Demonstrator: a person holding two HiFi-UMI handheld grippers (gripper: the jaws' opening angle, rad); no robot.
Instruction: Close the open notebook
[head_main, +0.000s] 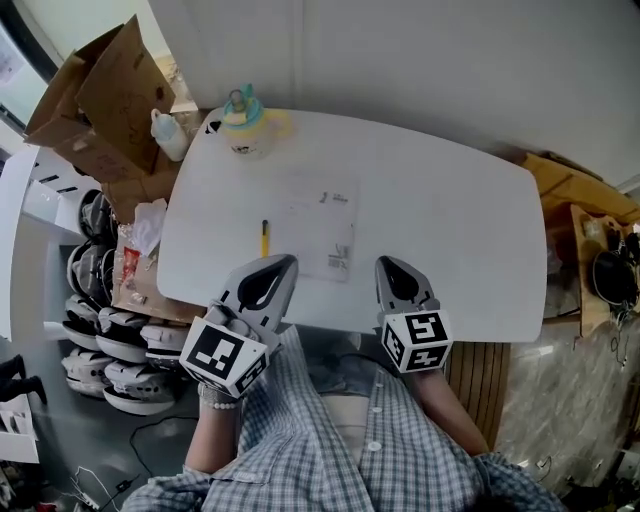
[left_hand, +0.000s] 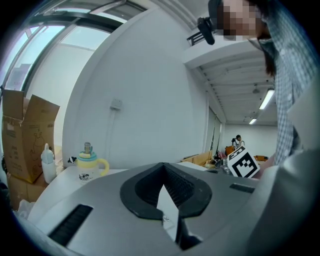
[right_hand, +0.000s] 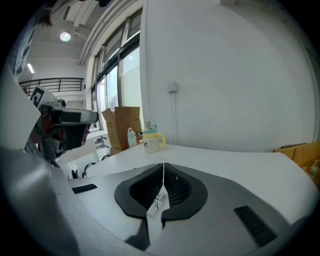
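Observation:
The notebook (head_main: 318, 222) lies flat on the white table (head_main: 450, 220), white cover up, and it looks closed. A yellow pen (head_main: 264, 238) lies just left of it. Both grippers hover at the table's near edge, short of the notebook. My left gripper (head_main: 290, 260) is shut, its tips meeting with nothing between them (left_hand: 163, 165). My right gripper (head_main: 385, 262) is also shut and empty (right_hand: 163, 165). Through the gap behind each pair of jaws a strip of the printed white cover shows.
A cup with a teal lid and yellow handle (head_main: 243, 122) stands at the table's far left corner, a small bottle (head_main: 168, 135) beside it. Cardboard boxes (head_main: 95, 95) and helmets (head_main: 100, 320) crowd the floor on the left. Wooden shelves (head_main: 590, 260) are on the right.

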